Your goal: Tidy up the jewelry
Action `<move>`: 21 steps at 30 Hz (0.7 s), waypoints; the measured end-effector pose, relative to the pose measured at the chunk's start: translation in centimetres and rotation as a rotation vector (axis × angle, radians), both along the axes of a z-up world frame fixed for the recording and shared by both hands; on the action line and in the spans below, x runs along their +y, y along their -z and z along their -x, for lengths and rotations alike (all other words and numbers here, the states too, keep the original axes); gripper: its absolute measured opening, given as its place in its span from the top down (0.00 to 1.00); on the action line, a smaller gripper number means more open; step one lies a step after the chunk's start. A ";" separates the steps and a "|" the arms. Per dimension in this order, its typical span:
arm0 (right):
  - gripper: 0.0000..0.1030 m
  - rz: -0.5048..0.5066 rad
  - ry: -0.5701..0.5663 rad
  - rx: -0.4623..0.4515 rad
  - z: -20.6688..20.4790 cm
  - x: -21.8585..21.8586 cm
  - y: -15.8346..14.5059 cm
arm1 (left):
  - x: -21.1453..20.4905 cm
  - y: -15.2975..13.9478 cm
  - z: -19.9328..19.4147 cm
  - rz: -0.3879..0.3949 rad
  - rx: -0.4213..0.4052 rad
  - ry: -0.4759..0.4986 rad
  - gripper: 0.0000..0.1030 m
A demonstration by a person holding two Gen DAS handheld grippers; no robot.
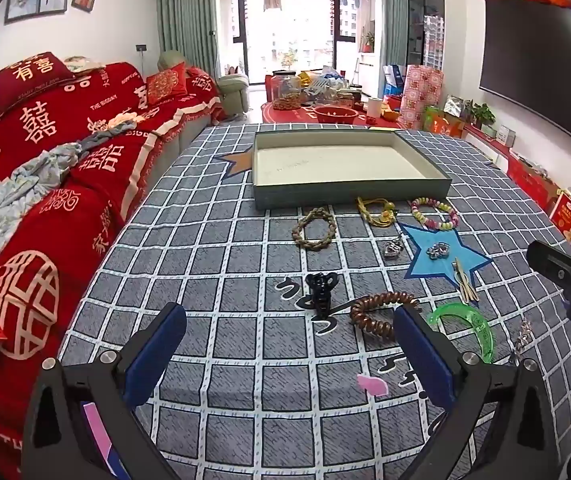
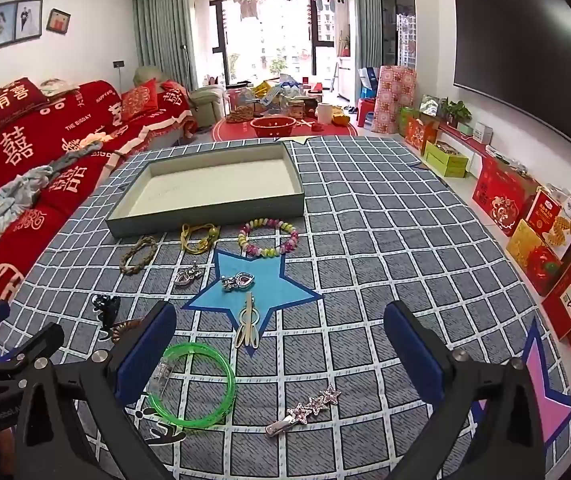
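An empty grey-green tray (image 1: 349,192) (image 2: 209,222) sits at the far side of the checked cloth. In front of it lie a braided bracelet (image 1: 314,230) (image 2: 138,260), a yellow cord bracelet (image 1: 377,211) (image 2: 199,236), a bead bracelet (image 1: 434,213) (image 2: 268,237), two silver charms (image 1: 393,249) (image 2: 237,281), a black claw clip (image 1: 321,289) (image 2: 105,308), a brown coil tie (image 1: 379,312), a green bangle (image 1: 465,330) (image 2: 191,384), a gold clip (image 2: 247,320) and a star hair clip (image 2: 305,408). My left gripper (image 1: 285,346) is open above the cloth. My right gripper (image 2: 281,346) is open above the star clip.
A red-covered sofa (image 1: 45,168) runs along the left edge. Red gift boxes (image 2: 537,240) line the right wall under a dark screen (image 2: 525,60). Clutter and a red bowl (image 1: 335,114) lie beyond the far edge.
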State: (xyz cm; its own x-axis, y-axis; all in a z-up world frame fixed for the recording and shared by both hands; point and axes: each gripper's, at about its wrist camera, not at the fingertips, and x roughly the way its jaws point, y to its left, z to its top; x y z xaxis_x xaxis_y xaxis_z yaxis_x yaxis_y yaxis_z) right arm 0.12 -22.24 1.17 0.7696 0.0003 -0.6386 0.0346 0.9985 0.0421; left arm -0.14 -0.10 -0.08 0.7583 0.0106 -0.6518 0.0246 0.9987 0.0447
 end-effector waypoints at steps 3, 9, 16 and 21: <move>0.00 0.011 0.007 -0.002 0.0 0.0 0.1 | 0.3 0.7 -0.3 0.041 0.031 0.009 0.00; 0.00 0.009 -0.001 -0.007 0.4 0.2 -0.3 | 1.3 0.7 -0.1 0.044 0.027 0.000 0.00; 0.00 0.010 -0.003 -0.015 0.8 0.6 -1.1 | 1.3 0.5 -0.1 0.041 0.029 -0.012 0.00; 0.00 0.004 -0.004 -0.014 0.5 0.5 -0.5 | 1.3 0.5 -0.1 0.043 0.029 -0.011 0.00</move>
